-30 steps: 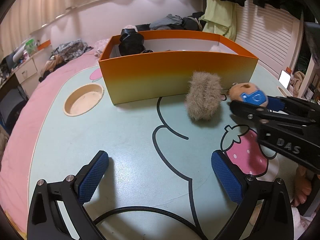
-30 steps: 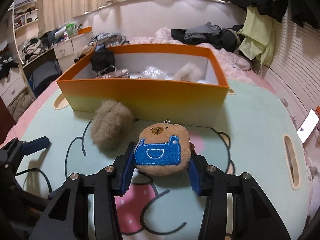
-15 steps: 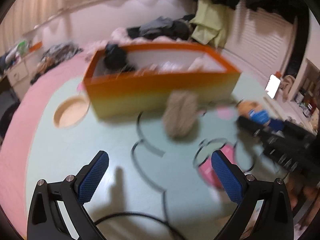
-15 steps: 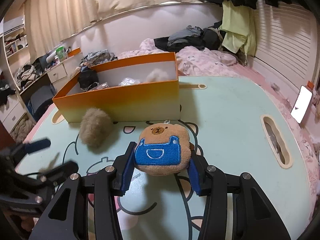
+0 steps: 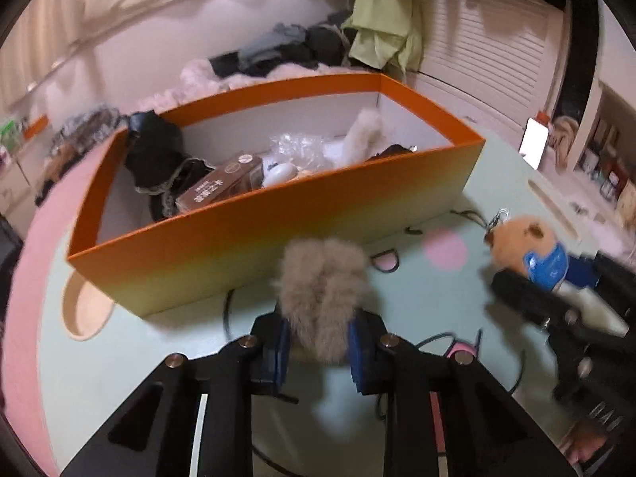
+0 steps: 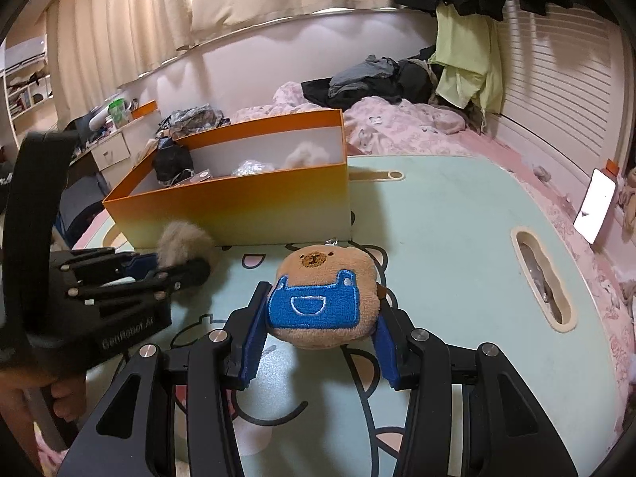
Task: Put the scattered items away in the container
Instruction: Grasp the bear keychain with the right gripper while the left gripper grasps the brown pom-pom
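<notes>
A grey-brown fluffy ball (image 5: 324, 278) sits just in front of the orange box (image 5: 278, 230). My left gripper (image 5: 320, 348) has it between its blue pads, and the jaws are closing and press into the fur. In the right wrist view the same gripper (image 6: 175, 268) comes in from the left. My right gripper (image 6: 318, 342) is shut on a brown bear plush (image 6: 322, 298) with a blue bib and holds it a little above the table, to the right of the box's near corner.
The box holds a black cloth (image 5: 155, 159), a brown packet (image 5: 222, 187), clear plastic and a white fluffy thing (image 5: 365, 135). The table (image 6: 437, 218) has a round recess (image 5: 85, 310) and a long slot (image 6: 544, 278). A lit phone (image 6: 596, 206) stands at its right edge.
My left gripper went forward to the fluffy ball and closed from wide open onto it. The right gripper, still holding the bear, shifted and rolled a little.
</notes>
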`<action>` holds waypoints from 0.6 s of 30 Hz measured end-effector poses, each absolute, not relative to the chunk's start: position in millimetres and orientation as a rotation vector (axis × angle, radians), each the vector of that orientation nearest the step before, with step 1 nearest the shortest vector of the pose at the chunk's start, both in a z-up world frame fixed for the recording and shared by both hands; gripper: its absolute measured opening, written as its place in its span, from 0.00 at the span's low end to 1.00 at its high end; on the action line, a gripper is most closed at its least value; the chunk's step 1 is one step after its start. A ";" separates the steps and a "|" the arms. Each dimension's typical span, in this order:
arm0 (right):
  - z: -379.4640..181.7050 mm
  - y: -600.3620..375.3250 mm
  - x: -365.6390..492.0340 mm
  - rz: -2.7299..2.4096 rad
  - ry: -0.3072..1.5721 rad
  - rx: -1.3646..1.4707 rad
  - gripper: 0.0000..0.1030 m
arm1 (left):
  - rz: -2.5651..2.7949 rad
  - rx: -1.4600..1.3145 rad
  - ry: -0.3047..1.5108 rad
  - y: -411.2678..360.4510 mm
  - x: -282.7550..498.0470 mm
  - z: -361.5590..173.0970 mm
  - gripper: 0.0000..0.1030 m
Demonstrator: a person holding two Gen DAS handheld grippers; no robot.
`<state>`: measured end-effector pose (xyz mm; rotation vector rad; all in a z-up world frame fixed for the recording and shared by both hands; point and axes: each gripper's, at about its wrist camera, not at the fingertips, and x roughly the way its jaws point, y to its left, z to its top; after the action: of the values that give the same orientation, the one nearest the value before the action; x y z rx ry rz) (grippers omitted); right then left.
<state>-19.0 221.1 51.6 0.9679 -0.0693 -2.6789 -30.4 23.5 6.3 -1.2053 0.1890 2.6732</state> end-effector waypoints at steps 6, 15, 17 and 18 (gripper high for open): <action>50.9 219.8 -18.8 -2.673 -0.065 0.974 0.47 | 2.746 -1.103 0.057 0.6 14.6 8.0 0.22; 50.9 215.6 -17.0 -2.675 -0.032 0.974 0.47 | 2.856 -0.974 -0.058 -21.5 42.3 17.8 0.22; 51.6 213.2 -16.4 -2.676 -0.014 0.971 0.47 | 2.851 -0.979 -0.075 -22.3 40.9 16.3 0.22; 51.8 212.2 -15.9 -2.676 -0.007 0.968 0.47 | 2.850 -0.981 -0.077 -21.4 40.7 15.2 0.22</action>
<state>-15.9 212.2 51.8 0.9682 -0.0071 -2.6759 40.7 -21.4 15.2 -0.9811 -0.0772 2.8498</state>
